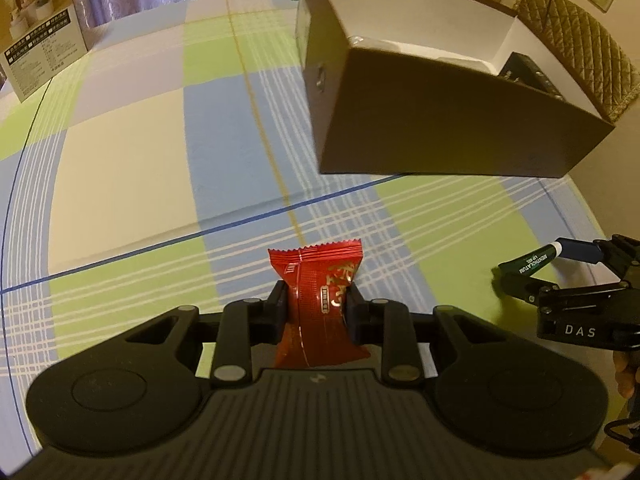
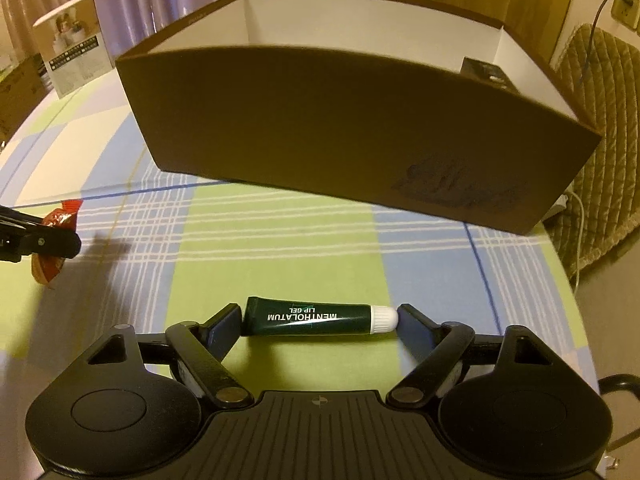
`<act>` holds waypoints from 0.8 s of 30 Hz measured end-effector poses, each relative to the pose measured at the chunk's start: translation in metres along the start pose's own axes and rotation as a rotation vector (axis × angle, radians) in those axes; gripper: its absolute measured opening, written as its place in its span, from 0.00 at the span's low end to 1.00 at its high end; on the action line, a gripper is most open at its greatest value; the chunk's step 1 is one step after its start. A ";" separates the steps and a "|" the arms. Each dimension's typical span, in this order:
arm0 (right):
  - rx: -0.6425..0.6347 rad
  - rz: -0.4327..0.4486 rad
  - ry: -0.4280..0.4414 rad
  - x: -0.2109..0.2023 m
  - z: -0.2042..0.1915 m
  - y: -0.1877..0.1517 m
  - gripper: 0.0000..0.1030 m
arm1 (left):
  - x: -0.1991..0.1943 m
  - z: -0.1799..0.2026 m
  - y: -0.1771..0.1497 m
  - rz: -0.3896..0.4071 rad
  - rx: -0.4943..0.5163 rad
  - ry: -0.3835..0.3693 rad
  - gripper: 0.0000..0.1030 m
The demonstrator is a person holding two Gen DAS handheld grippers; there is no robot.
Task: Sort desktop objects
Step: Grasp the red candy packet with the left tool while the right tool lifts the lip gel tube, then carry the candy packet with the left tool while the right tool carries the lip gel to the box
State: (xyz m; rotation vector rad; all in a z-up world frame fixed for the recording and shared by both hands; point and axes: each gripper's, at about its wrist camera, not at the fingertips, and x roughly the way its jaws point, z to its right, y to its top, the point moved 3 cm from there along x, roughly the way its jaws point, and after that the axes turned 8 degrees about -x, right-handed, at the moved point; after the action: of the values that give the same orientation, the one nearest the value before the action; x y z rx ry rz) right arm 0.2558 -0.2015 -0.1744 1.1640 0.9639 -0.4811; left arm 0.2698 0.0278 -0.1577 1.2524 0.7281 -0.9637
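Red foil shows between the left gripper's fingers: a small snack packet is pinched upright, held above the checked tablecloth. The right gripper clamps a dark green lip gel tube end to end, white cap toward its right finger, the tube lying crosswise low over the cloth. Beyond both stands a brown cardboard box, open at the top with white inner walls; a dark object sits in its far right corner.
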 end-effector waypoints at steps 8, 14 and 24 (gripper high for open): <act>0.012 0.028 0.033 -0.024 0.016 0.005 0.78 | -0.017 0.027 0.002 0.039 0.012 -0.024 0.23; 0.040 0.053 0.067 -0.042 0.030 0.012 0.78 | -0.032 0.050 0.005 0.077 0.023 -0.043 0.23; 0.057 0.104 0.116 -0.068 0.051 0.030 0.78 | -0.048 0.080 0.021 0.136 0.038 -0.062 0.23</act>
State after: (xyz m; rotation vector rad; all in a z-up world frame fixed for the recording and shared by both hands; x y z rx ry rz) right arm 0.2613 -0.2477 -0.0971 1.2981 0.9886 -0.3625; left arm 0.2633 -0.0410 -0.0910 1.2829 0.5705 -0.9046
